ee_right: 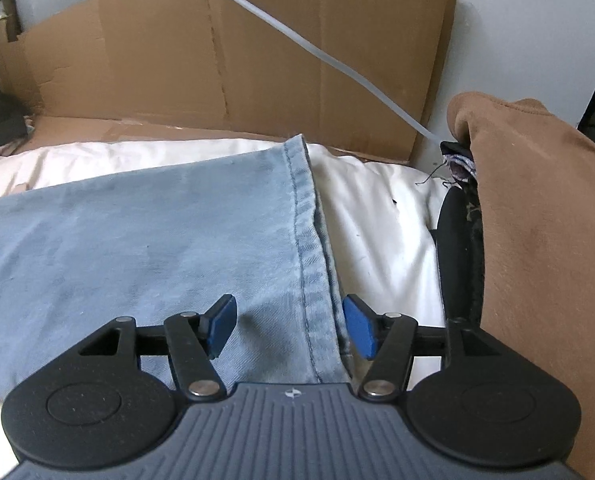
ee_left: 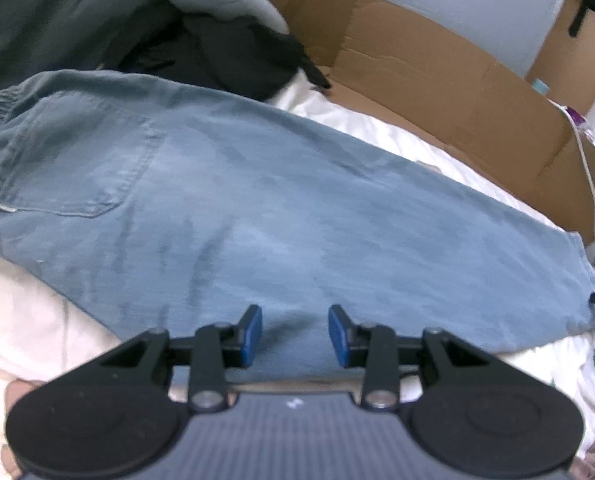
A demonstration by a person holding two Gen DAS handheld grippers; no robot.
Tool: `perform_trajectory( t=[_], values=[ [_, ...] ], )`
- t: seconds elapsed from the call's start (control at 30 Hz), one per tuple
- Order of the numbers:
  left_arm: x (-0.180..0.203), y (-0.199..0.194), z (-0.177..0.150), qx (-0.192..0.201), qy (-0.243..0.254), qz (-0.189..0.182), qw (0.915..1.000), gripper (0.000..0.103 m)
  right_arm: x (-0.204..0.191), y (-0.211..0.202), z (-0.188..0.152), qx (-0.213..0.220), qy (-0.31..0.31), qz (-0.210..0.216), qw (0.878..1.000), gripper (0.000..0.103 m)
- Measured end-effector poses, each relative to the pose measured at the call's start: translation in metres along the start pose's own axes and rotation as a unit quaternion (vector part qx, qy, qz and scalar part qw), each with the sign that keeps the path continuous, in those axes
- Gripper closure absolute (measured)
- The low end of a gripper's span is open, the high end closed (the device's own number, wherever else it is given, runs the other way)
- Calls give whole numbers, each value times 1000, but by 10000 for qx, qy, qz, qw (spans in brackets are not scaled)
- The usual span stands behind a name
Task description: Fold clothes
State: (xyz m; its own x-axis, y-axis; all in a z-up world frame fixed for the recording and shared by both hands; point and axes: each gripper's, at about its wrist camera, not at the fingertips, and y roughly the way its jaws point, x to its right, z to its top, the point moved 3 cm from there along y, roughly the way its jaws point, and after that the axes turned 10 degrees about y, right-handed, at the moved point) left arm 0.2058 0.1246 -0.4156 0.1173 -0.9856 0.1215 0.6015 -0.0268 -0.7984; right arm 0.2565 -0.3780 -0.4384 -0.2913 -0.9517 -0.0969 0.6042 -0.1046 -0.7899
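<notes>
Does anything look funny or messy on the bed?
The jeans lie flat and tidy on the white sheet. The messy bit is behind them: dark clothes sit in a heap by the waistband, not folded. Flattened cardboard leans along the far edge of the bed, with a white cable trailing across it.

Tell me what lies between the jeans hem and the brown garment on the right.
Only bare white bedding lies between the jeans hem and the brown garment, as the right wrist view shows.

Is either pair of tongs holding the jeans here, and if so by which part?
Nothing is held. The left tongs stand open above the jeans mid-leg; the right tongs stand open straddling the hem, pads clear of the cloth.
</notes>
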Motion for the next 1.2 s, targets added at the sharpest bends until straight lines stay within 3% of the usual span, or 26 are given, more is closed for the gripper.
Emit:
perform_trajectory(
  t=[0.07,0.13,0.17,0.27,0.4,0.57,0.67,0.7,0.73,0.87,1.0,1.2],
  values=[
    [10,2,0,-17,81,-101,9999,64,1,-2,-5,4,-45,23,10000,41],
    [21,4,-1,-31,162,-210,9996,63,4,-1,-6,30,-138,-128,9998,75],
    [25,5,-1,-47,200,-253,9995,63,6,-1,-5,58,-154,-236,9996,80],
    [36,8,-3,-111,272,-340,9990,63,16,-1,0,2,137,-54,9999,82],
    [43,12,-3,-148,274,-421,9986,63,15,-4,7,39,19,-100,9999,85],
    [54,14,-6,-160,284,-742,9967,63,13,-2,14,-86,108,-266,9996,83],
    [64,14,-10,-184,346,-1045,9938,62,16,-6,12,1,432,-247,9988,77],
    [65,15,-12,-196,356,-1093,9932,62,16,-11,11,108,508,-224,9984,63],
    [67,16,-13,-208,367,-1142,9926,62,15,-16,9,213,579,-203,9979,57],
    [74,20,-18,-258,402,-1248,9910,62,1,-31,-12,229,220,-420,9986,57],
    [84,23,-24,-331,546,-1408,9880,62,-4,-34,-34,39,359,-367,9987,57],
    [103,35,-40,-530,667,-1497,9851,61,-5,-23,-51,-230,1135,267,9929,53]
  ],
)
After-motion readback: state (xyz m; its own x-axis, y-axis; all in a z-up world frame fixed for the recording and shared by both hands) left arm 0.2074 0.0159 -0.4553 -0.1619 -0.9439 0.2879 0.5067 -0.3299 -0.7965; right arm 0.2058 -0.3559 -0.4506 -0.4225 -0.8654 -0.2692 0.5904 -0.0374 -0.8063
